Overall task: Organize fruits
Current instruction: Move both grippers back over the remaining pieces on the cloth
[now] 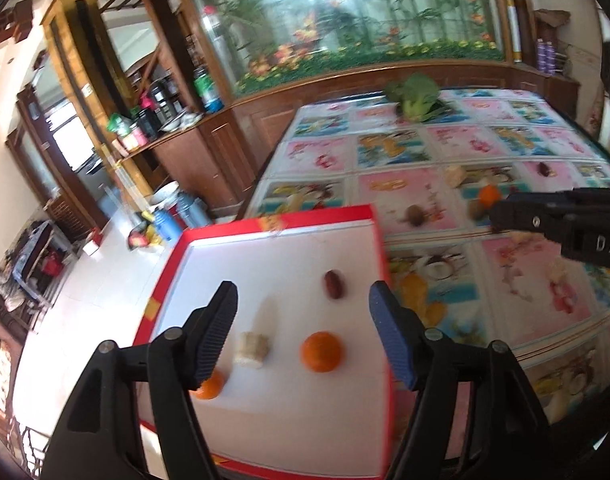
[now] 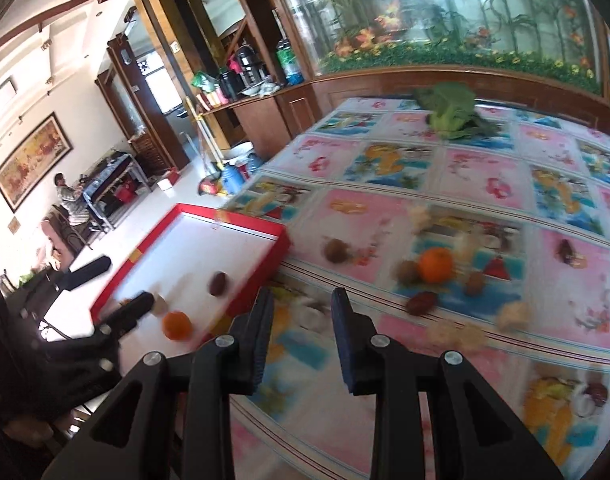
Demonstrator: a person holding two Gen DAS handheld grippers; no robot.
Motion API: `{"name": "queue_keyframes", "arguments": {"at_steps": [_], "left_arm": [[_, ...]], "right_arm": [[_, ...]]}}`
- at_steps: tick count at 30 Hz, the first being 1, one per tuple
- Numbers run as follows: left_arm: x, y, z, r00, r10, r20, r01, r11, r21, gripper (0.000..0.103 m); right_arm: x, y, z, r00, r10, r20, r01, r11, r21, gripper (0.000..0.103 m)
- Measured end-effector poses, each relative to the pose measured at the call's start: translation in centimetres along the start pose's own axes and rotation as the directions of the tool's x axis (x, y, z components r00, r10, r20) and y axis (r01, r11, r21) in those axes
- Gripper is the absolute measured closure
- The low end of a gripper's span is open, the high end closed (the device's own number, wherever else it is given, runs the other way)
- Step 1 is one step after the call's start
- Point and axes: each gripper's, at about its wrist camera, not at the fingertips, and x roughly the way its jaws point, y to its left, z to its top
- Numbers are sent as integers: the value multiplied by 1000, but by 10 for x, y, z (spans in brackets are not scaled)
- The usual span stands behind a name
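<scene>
A lived-in home dining room. Behind the cloth-covered table (image 2: 485, 184) stands a built-in aquarium (image 2: 445, 16) in wood cabinetry; left of it, a cluttered shelf (image 2: 241, 80), a framed painting (image 2: 33, 160).

The left wrist camera looks forward and down along its fingers, close above the red tray (image 1: 265, 222) at the table's left edge. The right wrist camera looks the same way from further right, over the tablecloth (image 2: 485, 360), with the tray to its left. Both views share the tray, the cloth and the far broccoli (image 1: 413, 96).
</scene>
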Motion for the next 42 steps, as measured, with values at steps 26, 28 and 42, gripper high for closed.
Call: {"name": "queue_keyframes", "arguments": {"at_steps": [26,28,42], "left_arm": [[46,-100,28,951,-269,-151,286,952,109,22],[49,-114,32,939,-304,-158,325,938,125,22],[47,-163,26,870,-428,-243,468,873,140,22]], "right_arm": [[1,-117,-25,973,-215,-77,223,969,103,65],[1,-127,-23,974,-211,-83,220,966,136,65],[30,-133,-7,977,-175,-124,195,965,177,67]]}}
